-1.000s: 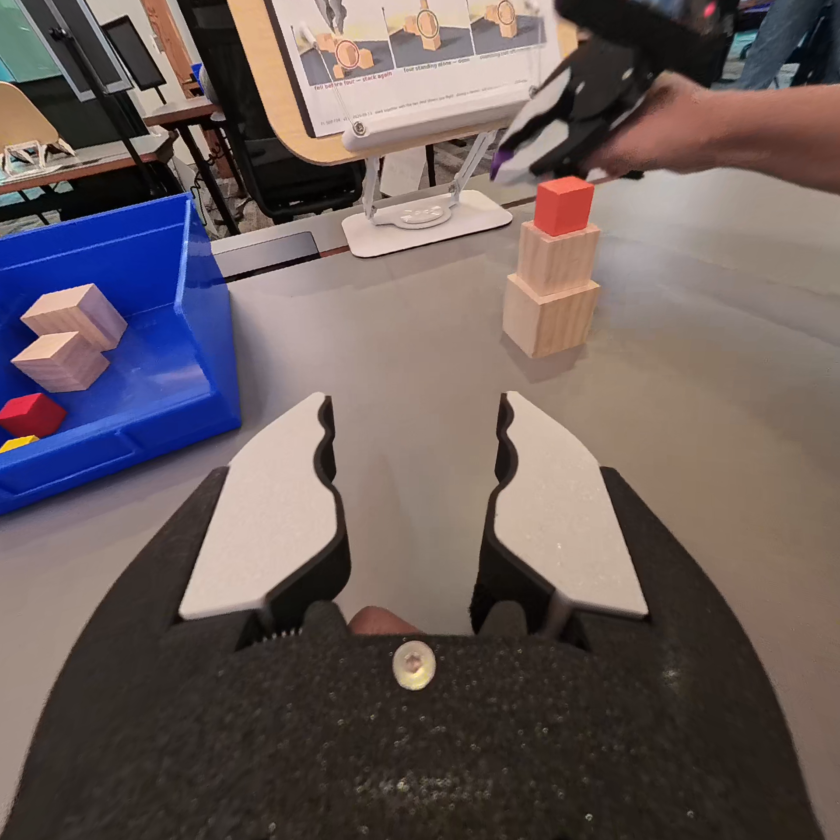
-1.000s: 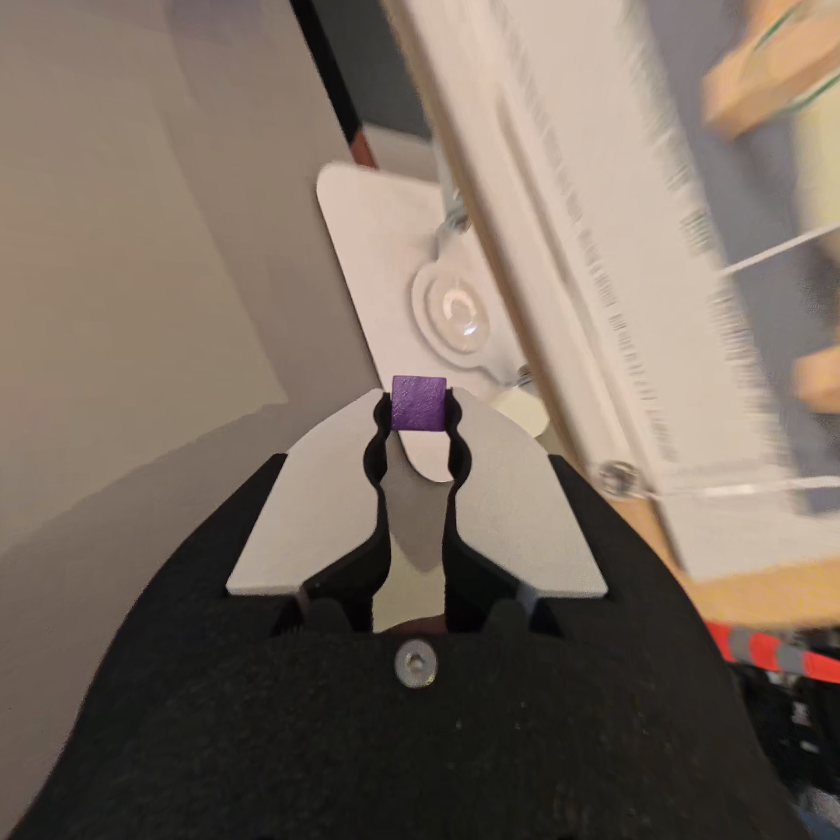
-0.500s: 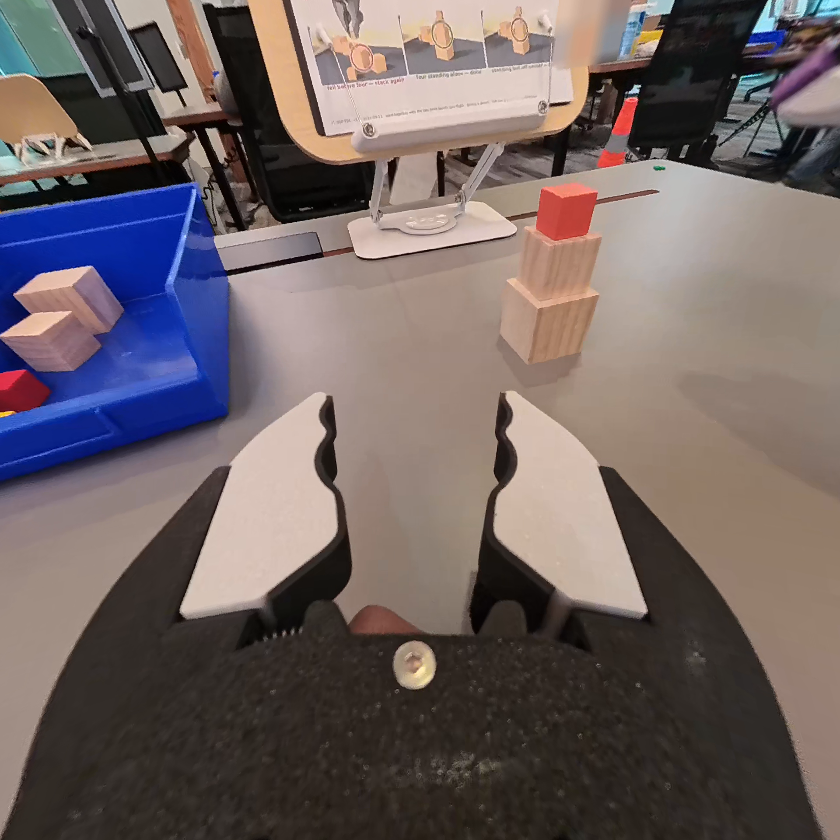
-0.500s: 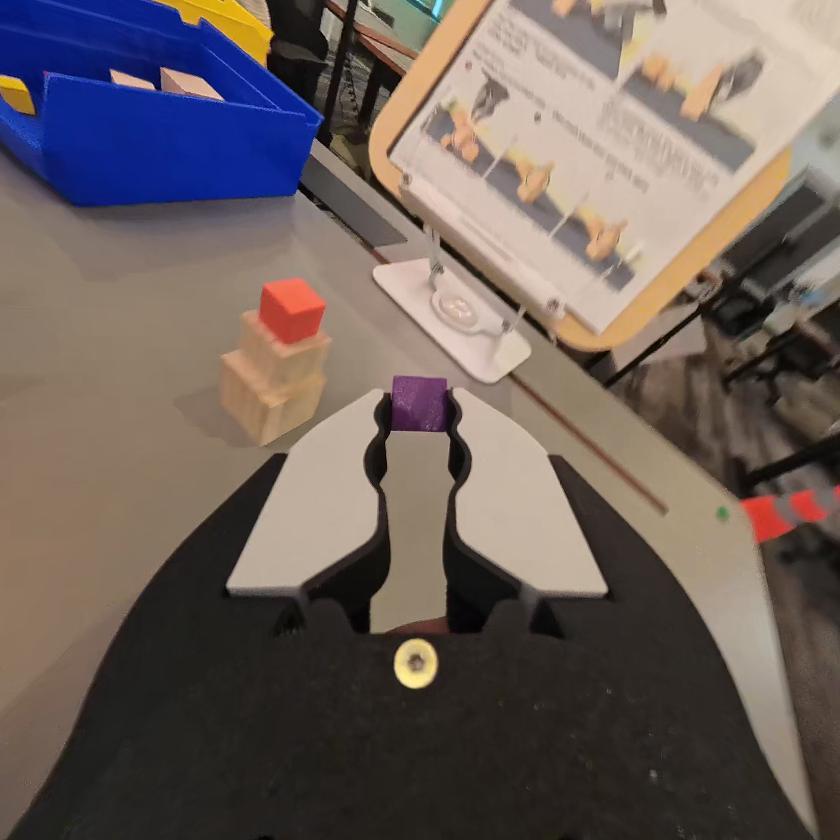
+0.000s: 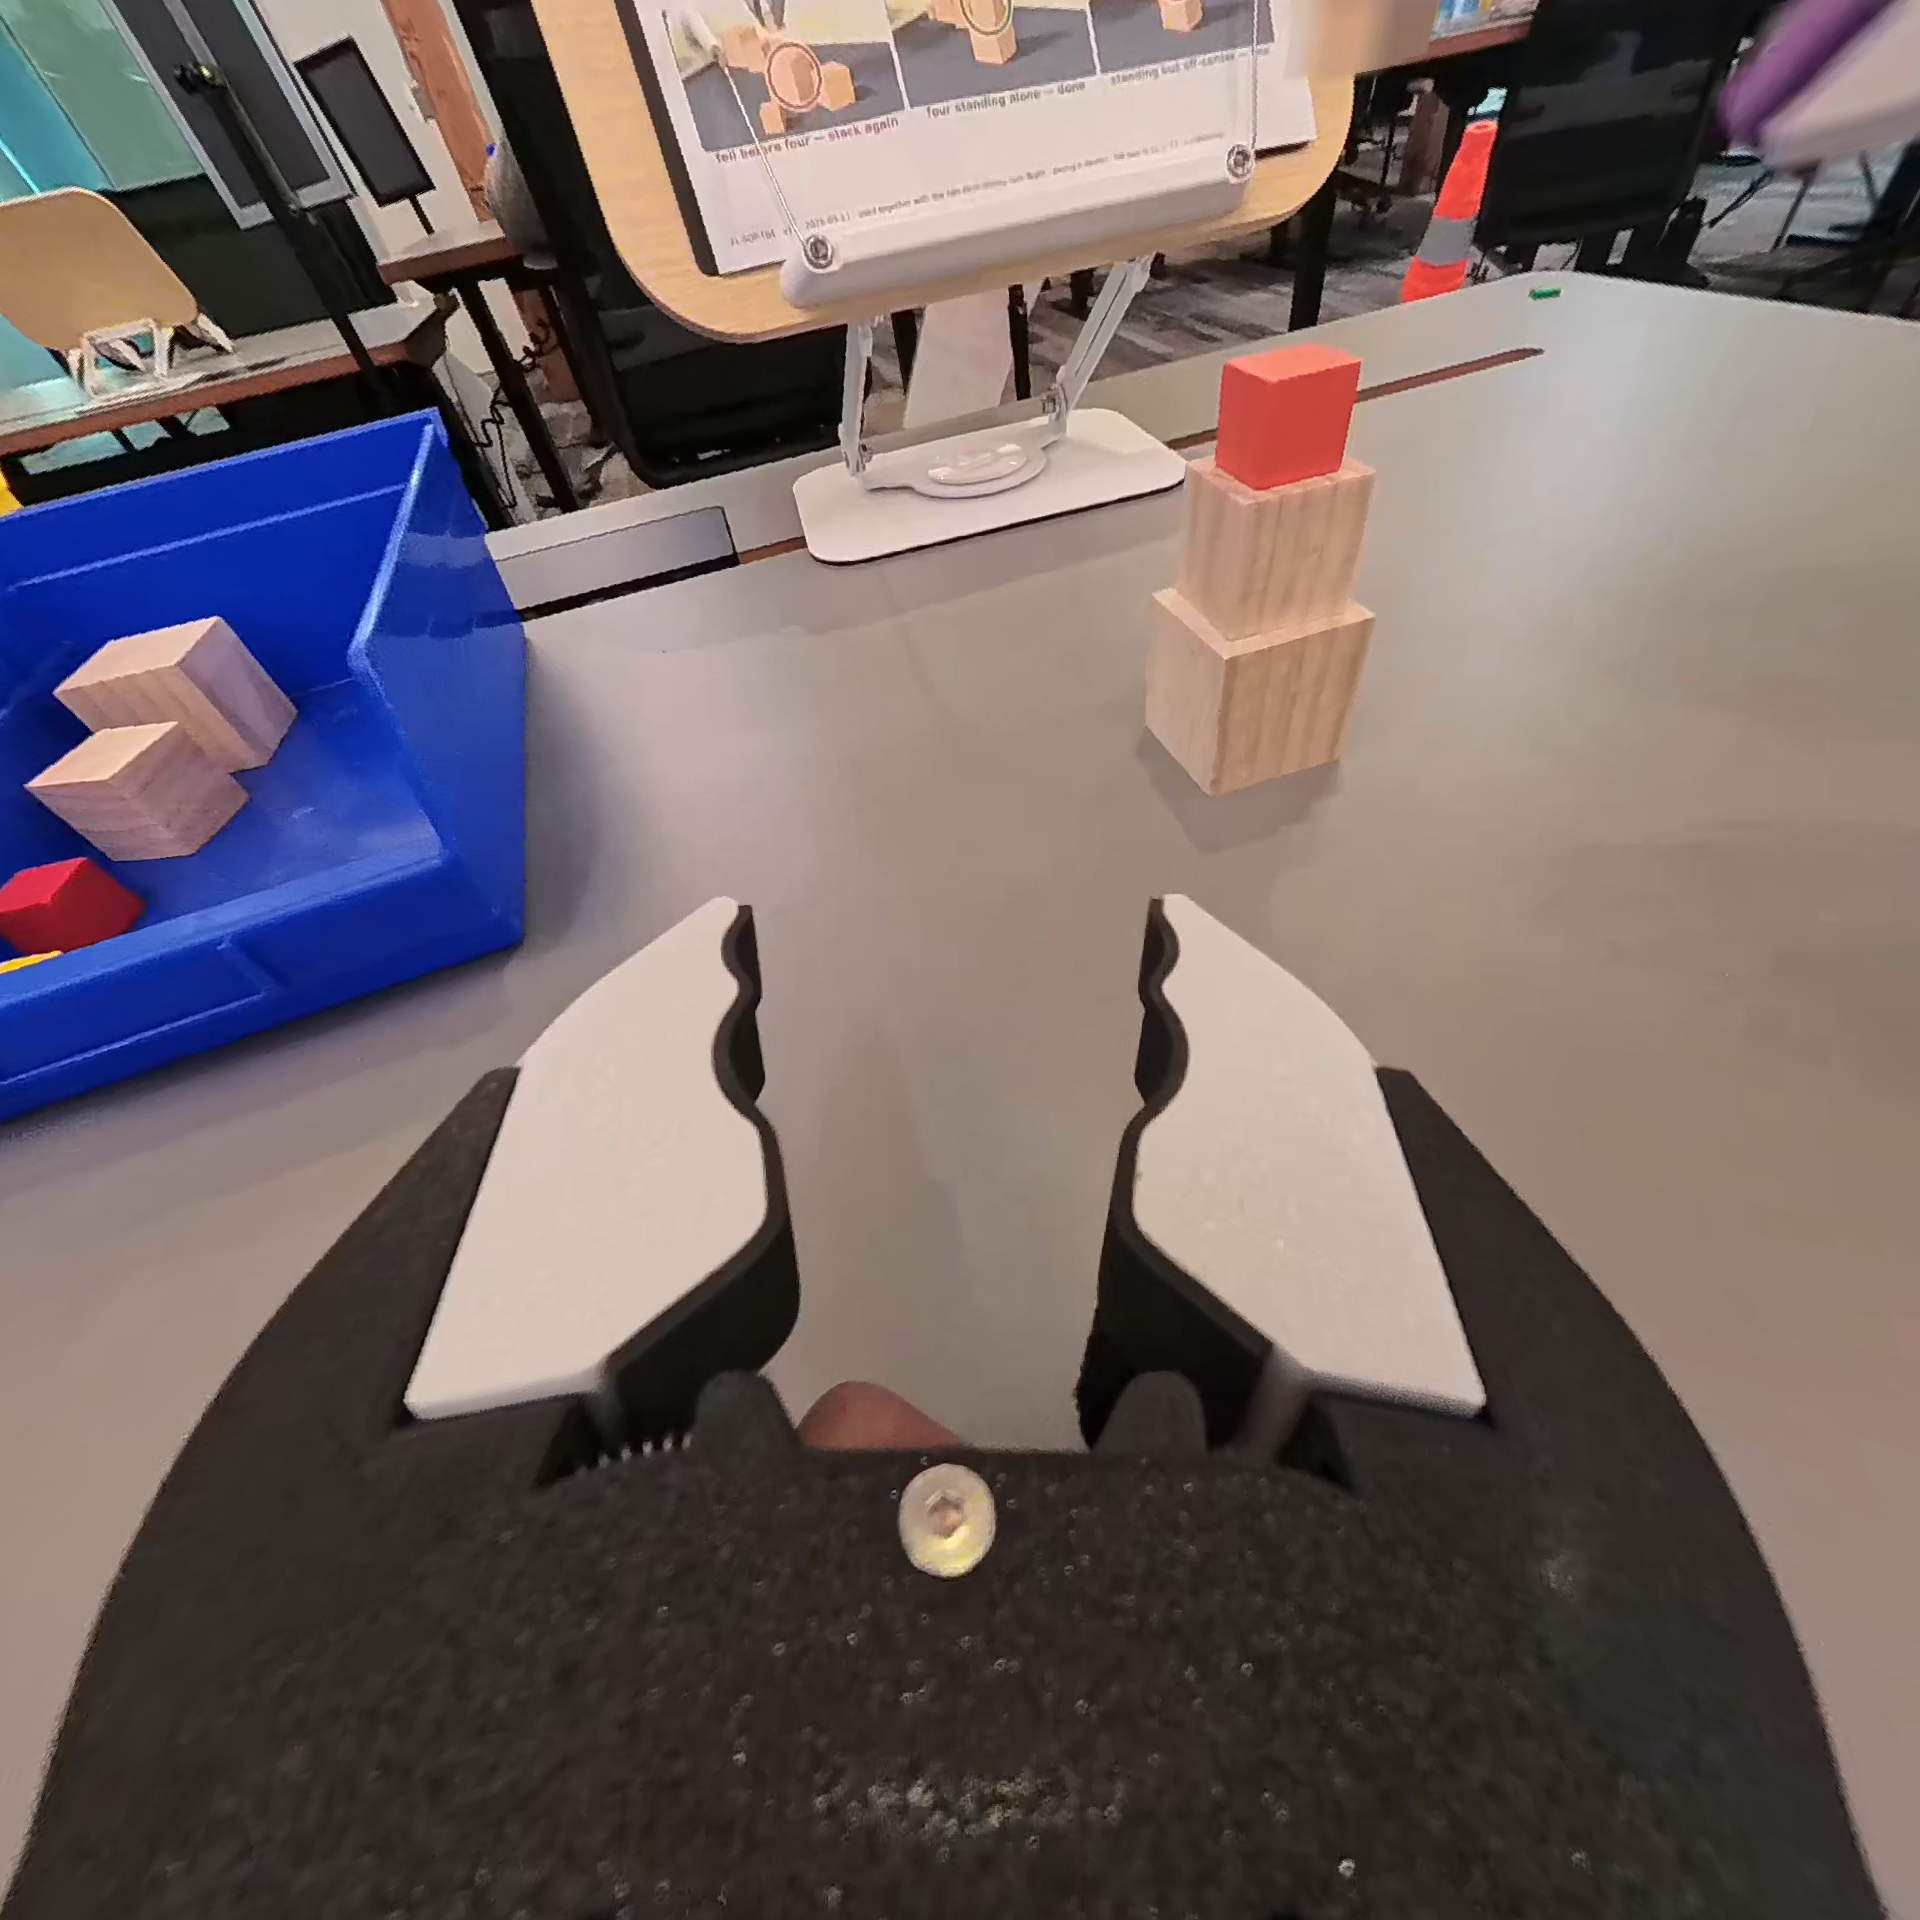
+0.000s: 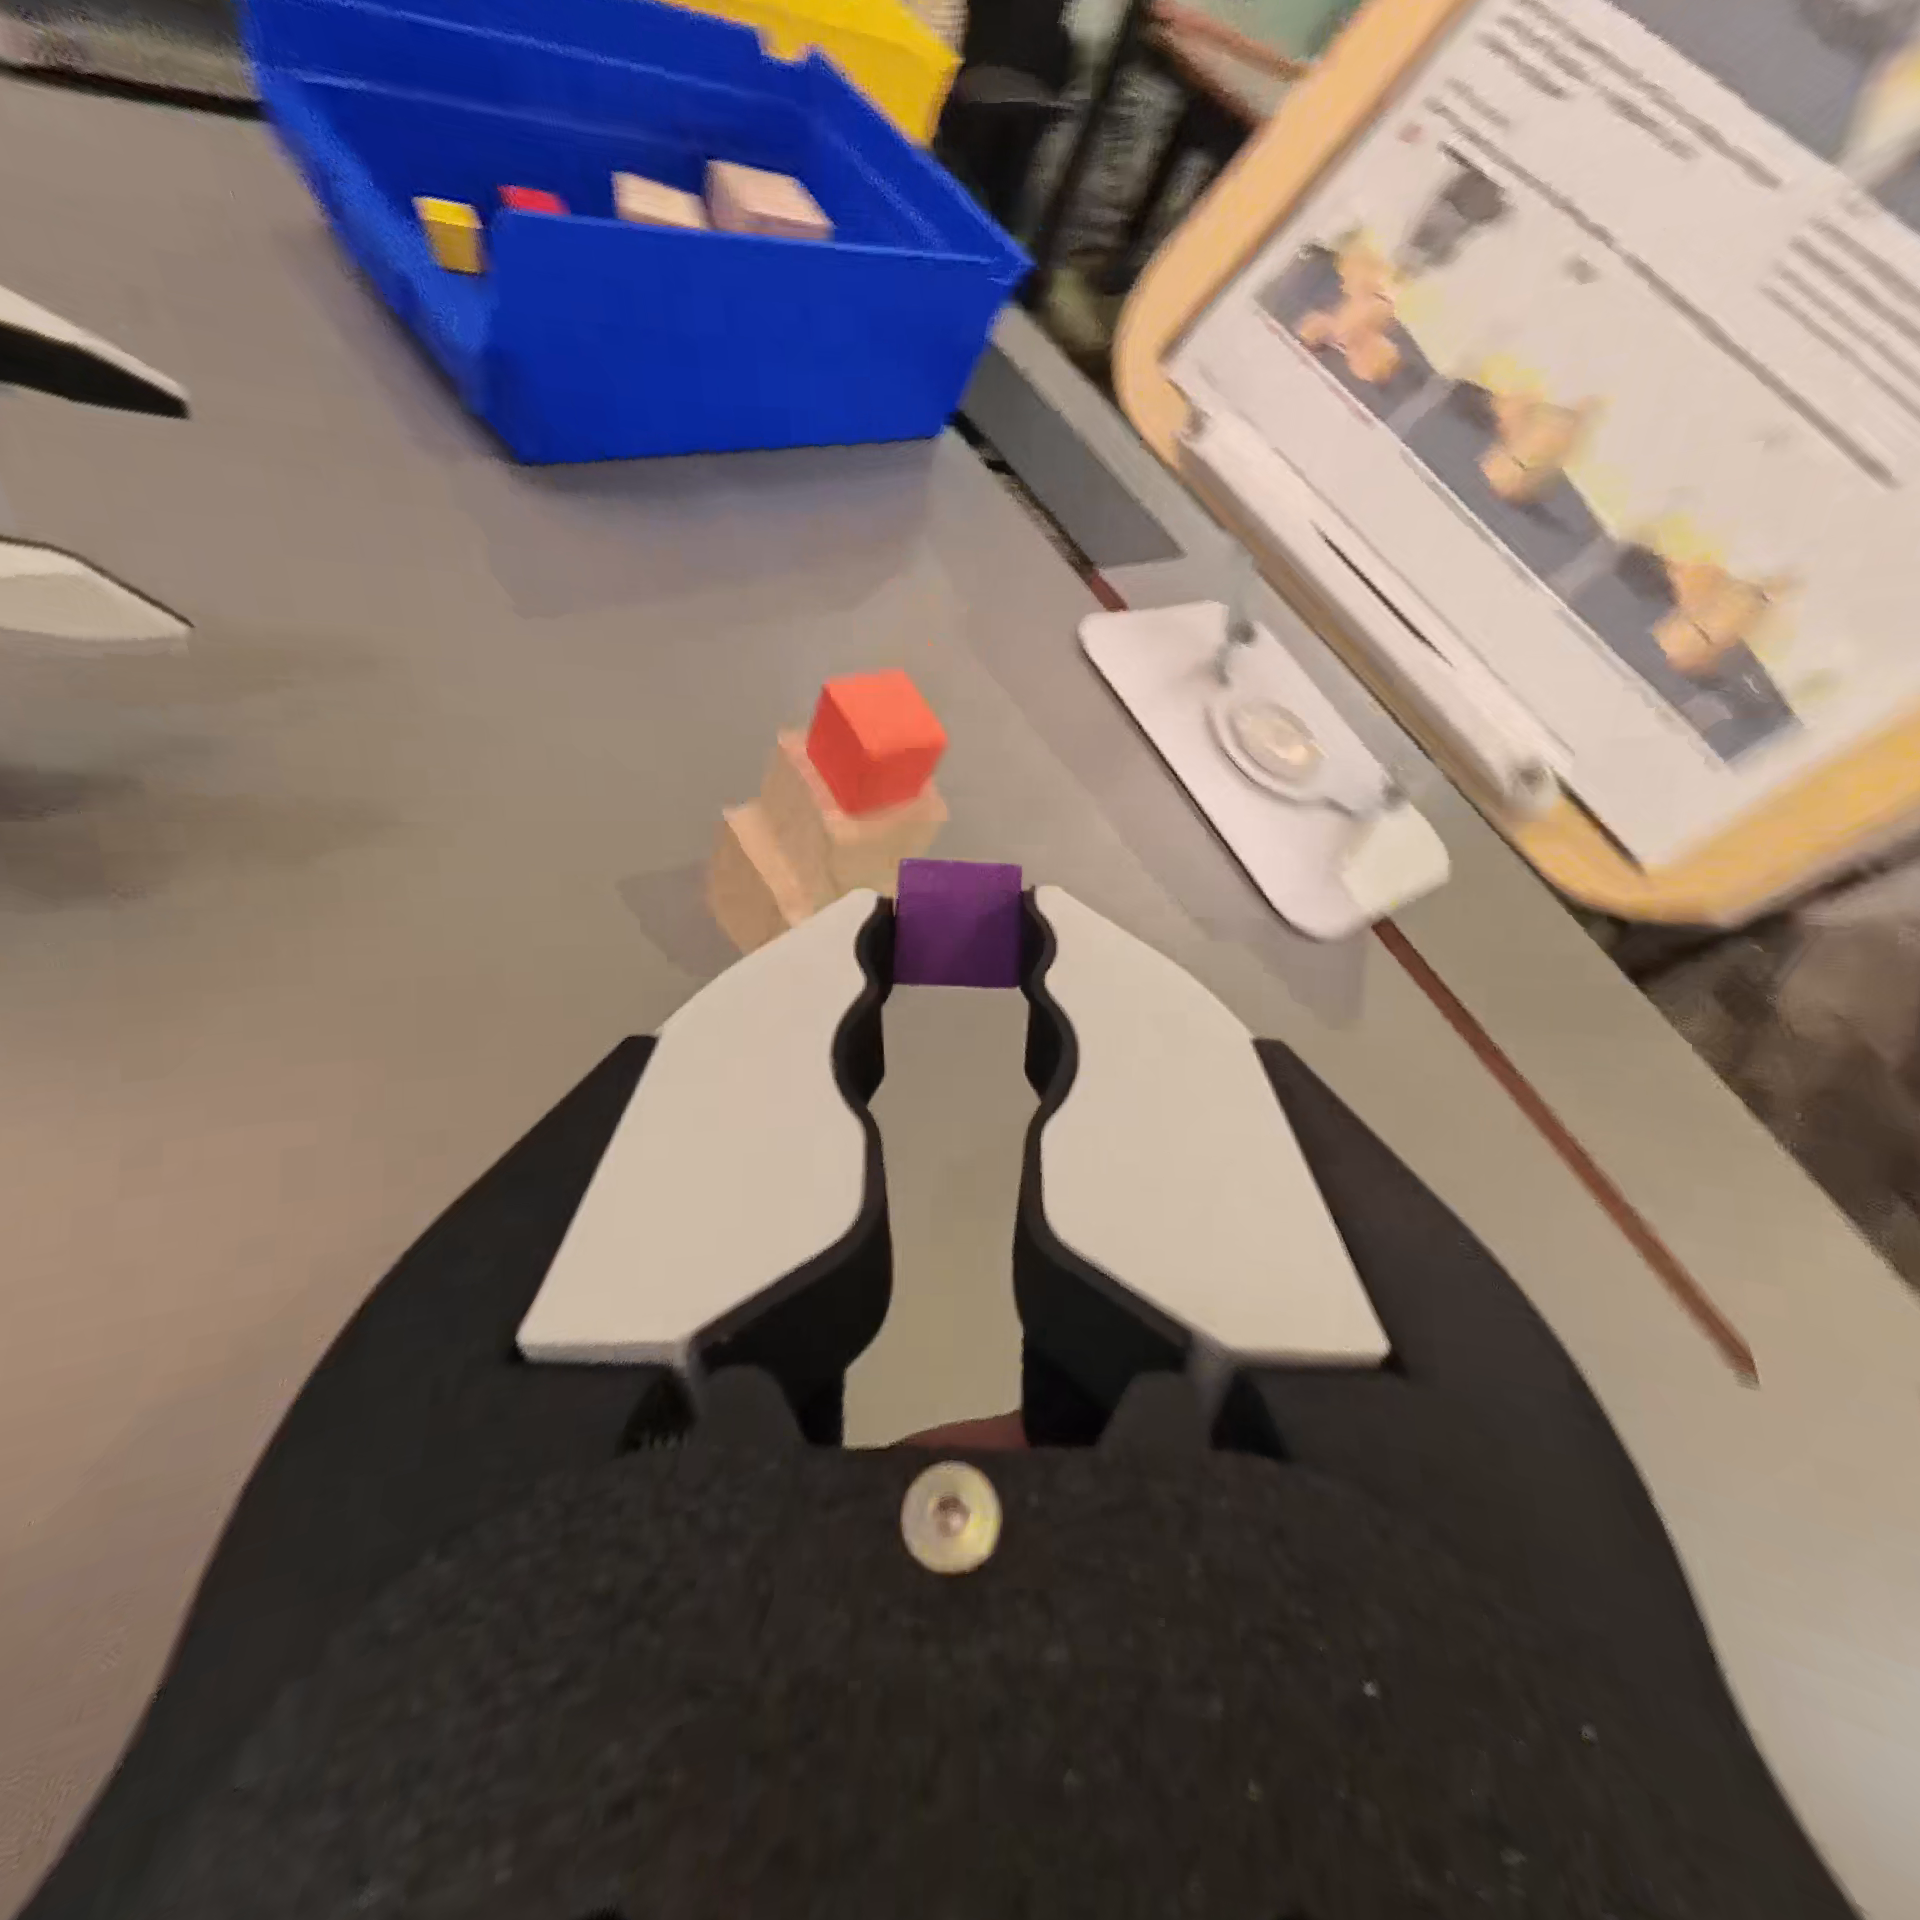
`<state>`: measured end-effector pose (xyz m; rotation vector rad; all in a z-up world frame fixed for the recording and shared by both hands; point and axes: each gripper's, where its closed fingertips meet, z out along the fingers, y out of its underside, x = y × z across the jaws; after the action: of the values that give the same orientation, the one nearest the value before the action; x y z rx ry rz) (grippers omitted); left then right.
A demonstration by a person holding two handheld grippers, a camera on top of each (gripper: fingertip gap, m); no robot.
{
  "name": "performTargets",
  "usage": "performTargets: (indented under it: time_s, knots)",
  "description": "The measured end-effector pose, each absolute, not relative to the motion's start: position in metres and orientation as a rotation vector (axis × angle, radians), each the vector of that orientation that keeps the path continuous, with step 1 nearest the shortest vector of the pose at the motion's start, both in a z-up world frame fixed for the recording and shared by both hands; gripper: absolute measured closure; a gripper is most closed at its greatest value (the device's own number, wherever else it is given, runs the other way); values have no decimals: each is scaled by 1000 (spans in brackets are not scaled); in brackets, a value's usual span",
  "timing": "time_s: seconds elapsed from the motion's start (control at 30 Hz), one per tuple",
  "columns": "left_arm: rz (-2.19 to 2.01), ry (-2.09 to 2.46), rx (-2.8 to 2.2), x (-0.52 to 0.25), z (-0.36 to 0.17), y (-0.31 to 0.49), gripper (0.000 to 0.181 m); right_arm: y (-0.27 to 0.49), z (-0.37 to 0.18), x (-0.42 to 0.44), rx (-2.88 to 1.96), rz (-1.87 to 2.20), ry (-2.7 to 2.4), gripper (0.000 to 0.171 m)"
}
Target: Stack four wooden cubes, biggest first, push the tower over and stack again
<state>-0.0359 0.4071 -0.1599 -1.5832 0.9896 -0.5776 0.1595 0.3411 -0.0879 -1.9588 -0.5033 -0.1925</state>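
At nine o'clock in the left wrist view a blue bin (image 5: 416, 665) sits on the grey surface (image 5: 935, 727), holding two plain wooden cubes (image 5: 177, 691), a red cube (image 5: 62, 902) and a sliver of a yellow one at its lower left. At six o'clock the left gripper (image 5: 945, 925) hovers over bare surface, its jaws spread wide with nothing between them. At twelve o'clock stands a wooden board with a picture sheet (image 5: 956, 114) on a white stand. At one o'clock rises the tower: a large wooden cube (image 5: 1257, 696) on the surface, a medium wooden cube (image 5: 1273, 551) on top of it, and an orange-red cube (image 5: 1286, 416) on top of that, each set slightly askew.

In the right wrist view the bin lies at eleven o'clock and the tower at the centre, blurred. The right gripper (image 6: 958, 925) pinches a small purple cube (image 6: 956, 923) between its fingertips, held in the air just on the near side of the tower, apart from it.
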Motion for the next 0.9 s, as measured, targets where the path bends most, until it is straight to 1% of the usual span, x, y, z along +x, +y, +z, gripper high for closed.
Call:
performTargets:
  time_s: [0.1, 0.3, 0.83, 0.87, 0.9]
  knots:
    - [-587, 972, -1575, -38, -157, 407, 112, 378, -90, 144, -2089, -9, -789, 148]
    - [-600, 991, -1592, -36, -160, 407, 111, 408, -107, 133, -2279, 86, -1072, 148]
    - [-587, 1023, -1572, -34, -161, 403, 111, 413, -123, 131, -2379, 206, -1049, 148]
    - [-585, 1024, -1571, -34, -161, 403, 111, 413, -125, 131, -2381, 207, -1047, 147]
    - [-583, 1025, -1570, -33, -161, 403, 111, 413, -126, 132, -2379, 201, -1041, 141]
